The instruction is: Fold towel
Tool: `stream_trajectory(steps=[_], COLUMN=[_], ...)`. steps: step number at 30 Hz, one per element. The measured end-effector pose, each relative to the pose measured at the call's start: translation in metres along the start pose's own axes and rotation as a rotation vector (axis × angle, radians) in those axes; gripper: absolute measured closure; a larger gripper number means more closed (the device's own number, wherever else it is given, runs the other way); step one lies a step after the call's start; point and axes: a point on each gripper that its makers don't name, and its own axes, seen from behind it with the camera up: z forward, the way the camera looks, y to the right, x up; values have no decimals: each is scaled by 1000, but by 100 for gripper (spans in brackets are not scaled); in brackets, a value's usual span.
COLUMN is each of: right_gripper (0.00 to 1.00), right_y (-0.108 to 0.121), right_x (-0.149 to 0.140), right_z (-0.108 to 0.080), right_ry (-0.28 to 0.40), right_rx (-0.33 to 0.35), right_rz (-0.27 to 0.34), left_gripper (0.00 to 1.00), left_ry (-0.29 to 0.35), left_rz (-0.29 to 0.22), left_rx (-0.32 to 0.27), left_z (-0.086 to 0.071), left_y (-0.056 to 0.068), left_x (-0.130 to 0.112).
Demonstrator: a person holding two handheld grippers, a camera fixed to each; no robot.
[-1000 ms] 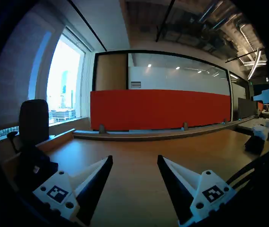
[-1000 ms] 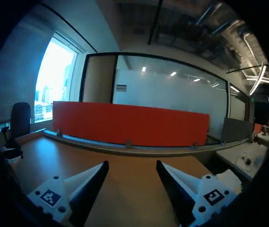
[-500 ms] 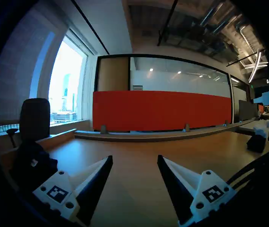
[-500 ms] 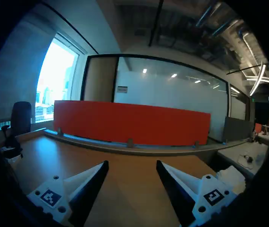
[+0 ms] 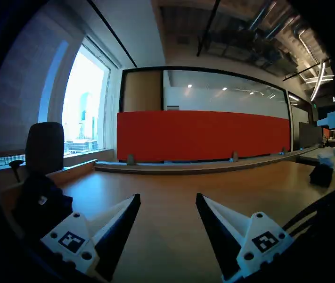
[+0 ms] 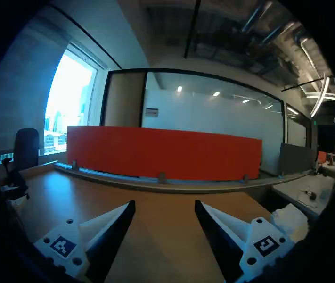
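Left gripper (image 5: 167,195): jaws spread wide with nothing between them. It is held low over the desk (image 5: 176,181) and points at the red divider (image 5: 200,136).
Right gripper (image 6: 164,202): jaws also spread and empty. It sits at much the same height over the same wood and faces the same divider.
Desk: bare wood lies ahead of both grippers, with no cloth on the stretch between the fingers and the divider.
Towel (image 6: 290,219): probably the white crumpled heap at the far right of the right gripper view, past the desk's right edge. It is too small and too close to the rim to be sure. It is well apart from both grippers, and neither touches it.
Surroundings: a dark chair (image 5: 44,148) stands by the bright window (image 5: 85,115), off to the left.
Step in hand: judged to be the very start, since nothing is gripped and no cloth is laid out yet.
Next move: it likely calls for swinging both grippers right and down toward the heap. One edge or corner would go in each gripper. The cloth would then be carried to the bare wood and spread flat before any fold.
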Motion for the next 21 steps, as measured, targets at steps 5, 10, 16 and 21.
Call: stream_trajectory(steps=[5,10,16,21], right_gripper=[3,3,3,3], right_y=[1,4,11,18], right_x=[-2,-1,1,-2], right_z=[1,2,5,6], right_ry=[-2,7,31,57], right_rx=[4,4,-3,-13], right_rz=[3,6,6,23], left_gripper=[13,13,0,1], left_ry=[-3,-4,-4,-5], left_rz=[1,1,2,2], left_rx=[6,7,7,7], left_z=[1,1,0,0], left_y=[-1,-2,-2,-2], left_x=[-1,-1,-1,-2])
